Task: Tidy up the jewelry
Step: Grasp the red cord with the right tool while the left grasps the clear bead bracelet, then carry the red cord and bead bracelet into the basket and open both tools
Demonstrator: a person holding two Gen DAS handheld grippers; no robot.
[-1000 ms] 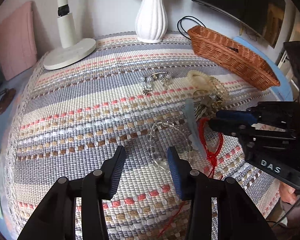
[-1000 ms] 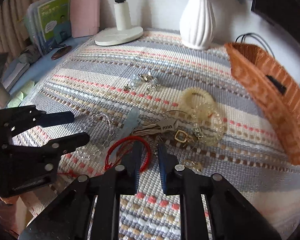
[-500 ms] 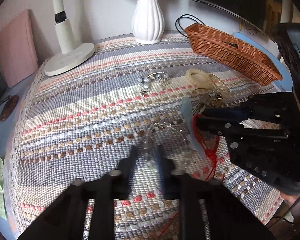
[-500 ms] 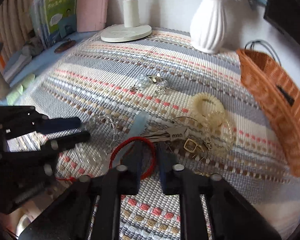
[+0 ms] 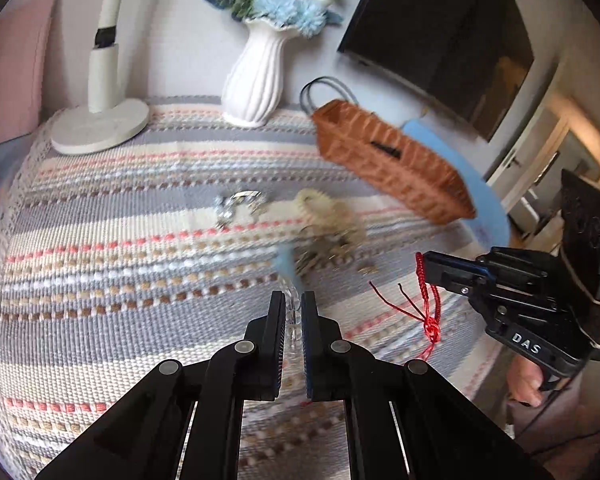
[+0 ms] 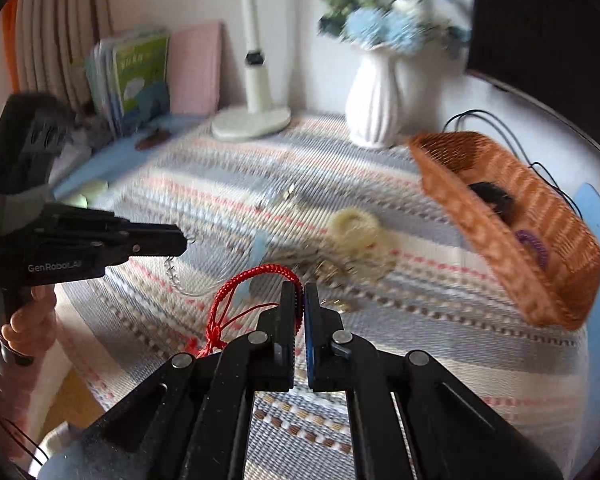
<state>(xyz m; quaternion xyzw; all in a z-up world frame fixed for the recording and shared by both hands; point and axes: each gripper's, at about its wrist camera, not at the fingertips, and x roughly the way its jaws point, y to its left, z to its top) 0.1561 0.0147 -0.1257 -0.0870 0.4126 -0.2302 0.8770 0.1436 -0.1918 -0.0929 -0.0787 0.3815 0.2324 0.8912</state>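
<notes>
My left gripper (image 5: 293,300) is shut on a clear bead bracelet (image 5: 293,312) and holds it above the striped cloth; it also hangs from that gripper in the right wrist view (image 6: 188,276). My right gripper (image 6: 299,292) is shut on a red cord bracelet (image 6: 244,280), lifted off the cloth; its knot and tails dangle in the left wrist view (image 5: 428,304). Left on the cloth are cream spiral hair ties (image 6: 360,232), keys with a pale blue tag (image 5: 320,256) and a small silver piece (image 5: 240,204). The brown wicker basket (image 6: 512,216) stands at the right.
A white vase with blue flowers (image 5: 256,80) and a white lamp base (image 5: 100,128) stand at the back. The basket holds a black item (image 6: 492,196) and a purple hair tie (image 6: 532,244). Books and a pink pad (image 6: 196,68) stand left. A dark screen (image 5: 440,32) hangs behind.
My left gripper closed on the clear bead bracelet and lifted it. My right gripper lifted the red cord bracelet off the cloth. Both views rose and tilted up.
</notes>
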